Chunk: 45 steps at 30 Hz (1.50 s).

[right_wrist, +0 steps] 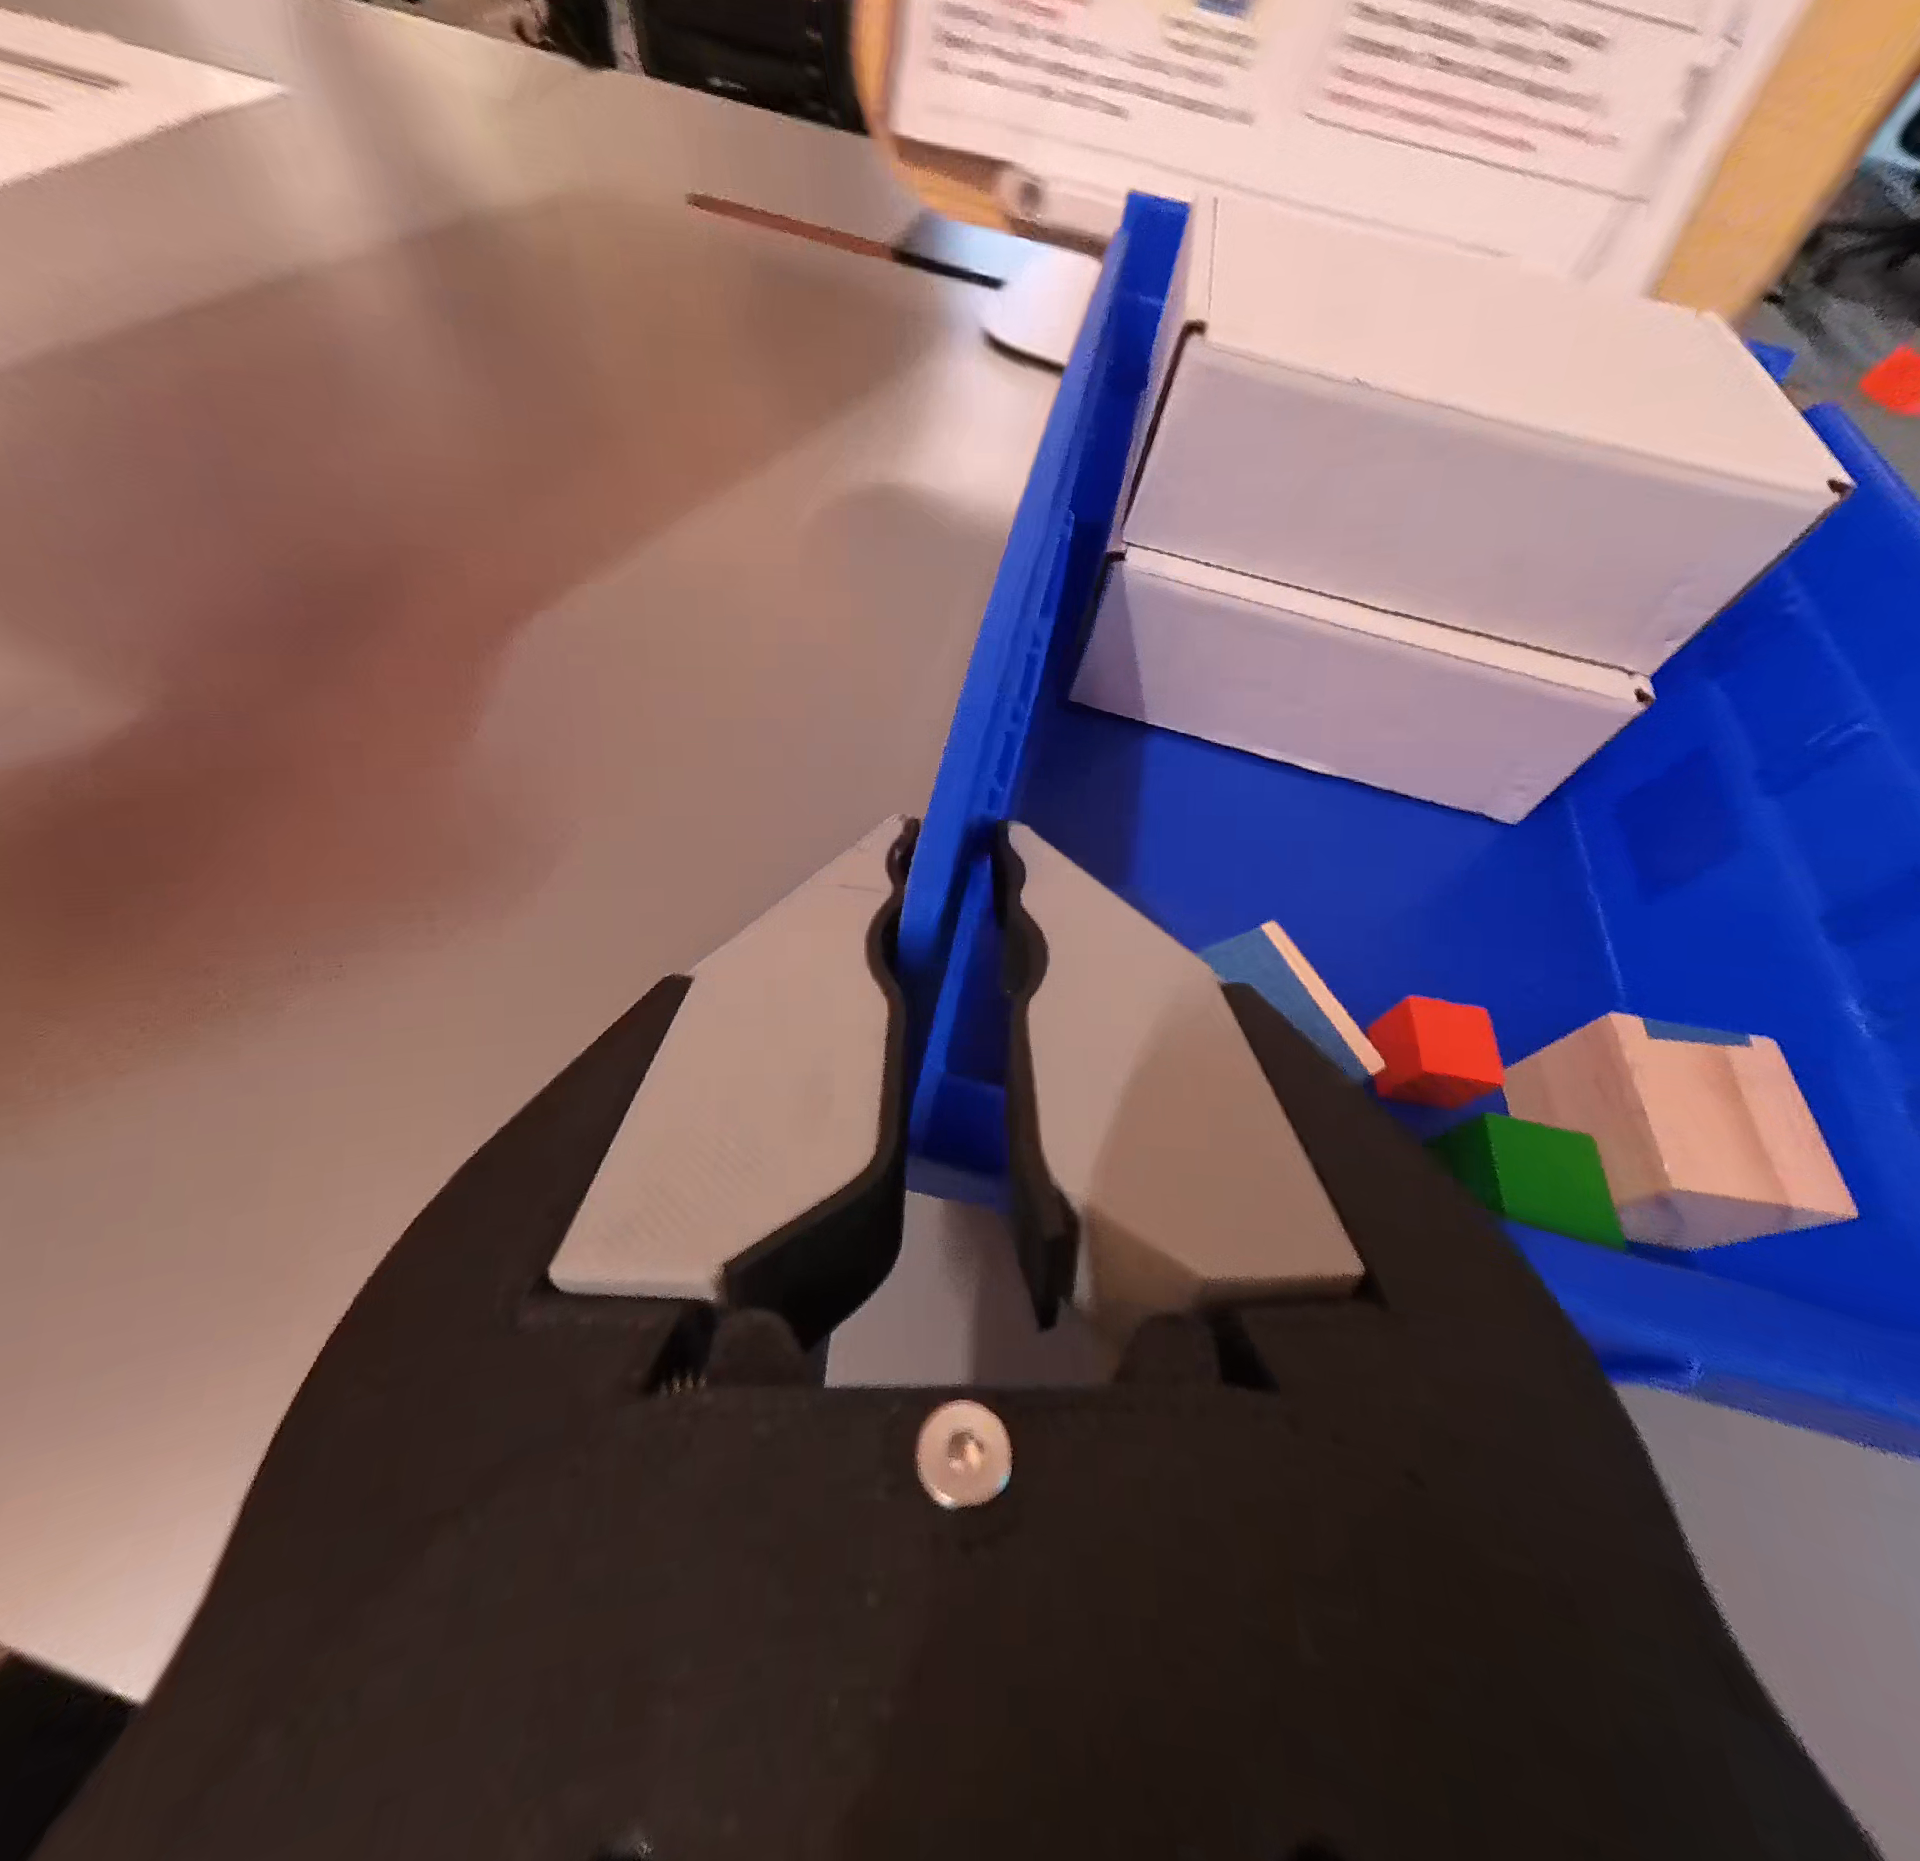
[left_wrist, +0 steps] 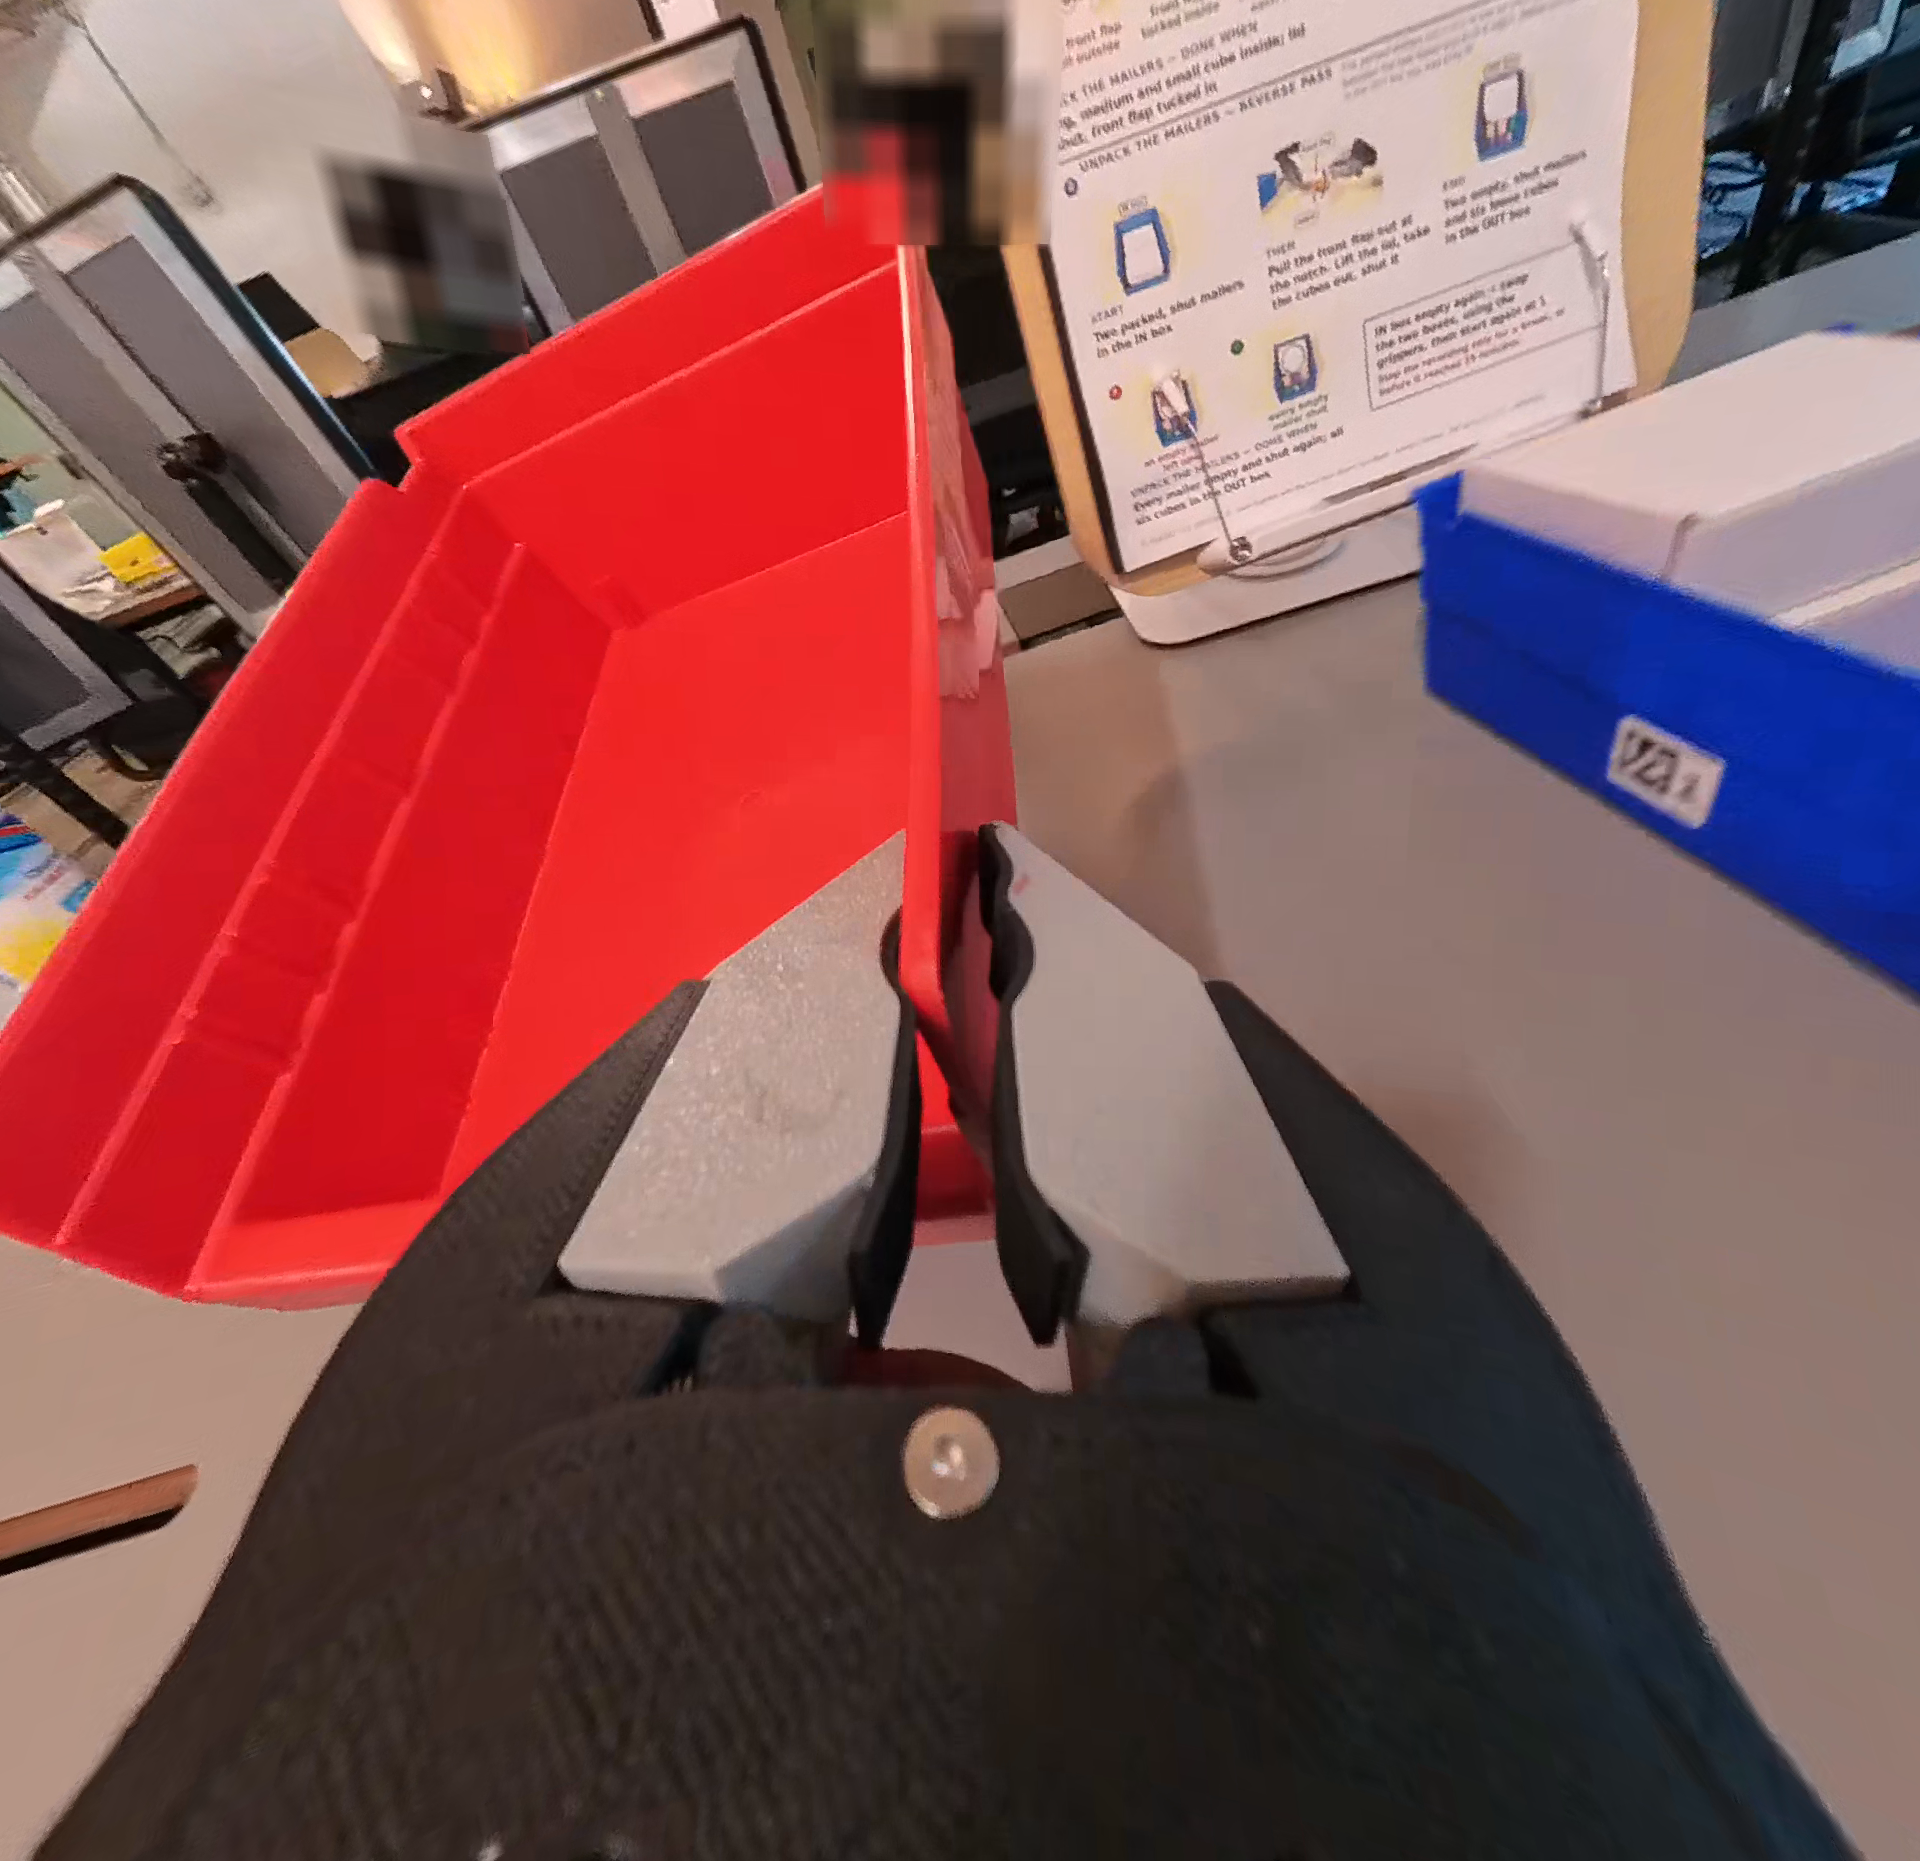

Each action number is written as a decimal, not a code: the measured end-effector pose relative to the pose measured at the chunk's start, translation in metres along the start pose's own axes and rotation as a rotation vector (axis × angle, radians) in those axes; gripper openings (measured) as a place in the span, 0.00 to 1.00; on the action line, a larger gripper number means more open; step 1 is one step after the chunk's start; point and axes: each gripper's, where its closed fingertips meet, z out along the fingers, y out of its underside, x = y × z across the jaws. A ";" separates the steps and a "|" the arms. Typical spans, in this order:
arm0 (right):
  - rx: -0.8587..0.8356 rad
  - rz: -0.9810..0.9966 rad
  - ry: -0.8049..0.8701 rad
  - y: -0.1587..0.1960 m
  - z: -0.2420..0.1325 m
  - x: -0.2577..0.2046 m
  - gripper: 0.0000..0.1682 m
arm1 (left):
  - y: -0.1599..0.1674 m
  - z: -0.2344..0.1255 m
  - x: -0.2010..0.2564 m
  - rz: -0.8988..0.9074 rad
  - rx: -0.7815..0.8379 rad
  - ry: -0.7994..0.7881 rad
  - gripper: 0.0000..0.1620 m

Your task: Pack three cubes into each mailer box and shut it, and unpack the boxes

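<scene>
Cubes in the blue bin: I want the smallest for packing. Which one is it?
The red cube. It sits in the blue bin, visibly smaller than the green cube in front of it and far smaller than the pale wooden cube beside it.

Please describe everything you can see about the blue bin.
The blue bin is an open plastic tray on the grey table. Two shut white mailer boxes, stacked, sit inside at its far end; loose cubes lie nearer. The right gripper is shut on its left wall. A label is on its outer front.
</scene>
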 end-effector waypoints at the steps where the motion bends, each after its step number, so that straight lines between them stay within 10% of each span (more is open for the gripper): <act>1: 0.012 -0.011 -0.011 -0.006 0.005 -0.020 0.07 | -0.001 -0.003 -0.005 -0.006 0.007 -0.012 0.02; 13: 0.094 0.003 -0.099 -0.063 0.055 -0.188 0.14 | -0.009 -0.029 -0.043 -0.044 0.063 -0.110 0.02; 18: 0.323 -0.114 -0.226 -0.113 0.001 -0.212 0.10 | -0.008 -0.030 -0.046 -0.055 0.073 -0.110 0.02; 24: 0.554 -0.331 -0.294 -0.123 -0.079 -0.101 0.01 | -0.008 -0.037 -0.056 -0.076 0.084 -0.124 0.02; 31: 0.150 -0.412 -0.250 -0.047 -0.013 0.070 0.00 | -0.018 -0.037 -0.041 -0.066 0.107 -0.095 0.02; 45: -0.088 -0.436 -0.356 -0.022 0.122 -0.001 0.00 | -0.034 -0.058 -0.034 -0.045 0.157 -0.065 0.02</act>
